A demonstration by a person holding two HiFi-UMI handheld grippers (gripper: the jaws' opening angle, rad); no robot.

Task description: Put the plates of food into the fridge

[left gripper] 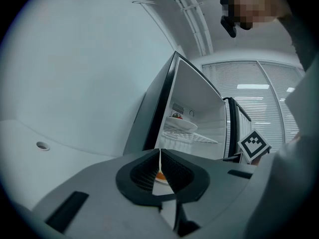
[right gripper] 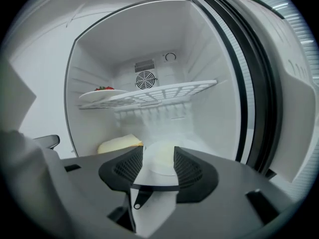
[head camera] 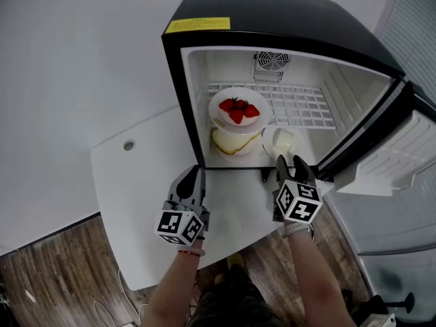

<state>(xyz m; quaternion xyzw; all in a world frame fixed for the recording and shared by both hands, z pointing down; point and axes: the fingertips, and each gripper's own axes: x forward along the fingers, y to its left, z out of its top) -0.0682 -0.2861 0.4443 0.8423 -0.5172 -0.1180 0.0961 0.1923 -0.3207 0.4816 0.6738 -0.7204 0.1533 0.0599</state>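
Note:
The small black fridge (head camera: 286, 19) stands open on the white table. A plate of strawberries (head camera: 236, 107) (right gripper: 103, 92) (left gripper: 180, 122) rests on the wire shelf (right gripper: 164, 91). Below it, on the fridge floor, lies a plate of bread (head camera: 235, 142) (right gripper: 119, 144). To its right is a white plate of pale food (head camera: 281, 142) (right gripper: 160, 164). My right gripper (head camera: 289, 162) (right gripper: 158, 152) is open at the fridge's threshold, the pale-food plate showing in the gap just beyond its tips. My left gripper (head camera: 194, 174) (left gripper: 160, 162) is shut and empty, over the table left of the opening.
The fridge door (head camera: 388, 155) (right gripper: 259, 83) swings wide to the right, its shelves facing me. The white table (head camera: 136, 203) has a round cable hole (head camera: 129, 144) at the left. Wooden floor (head camera: 61, 285) lies beyond the table's near edge.

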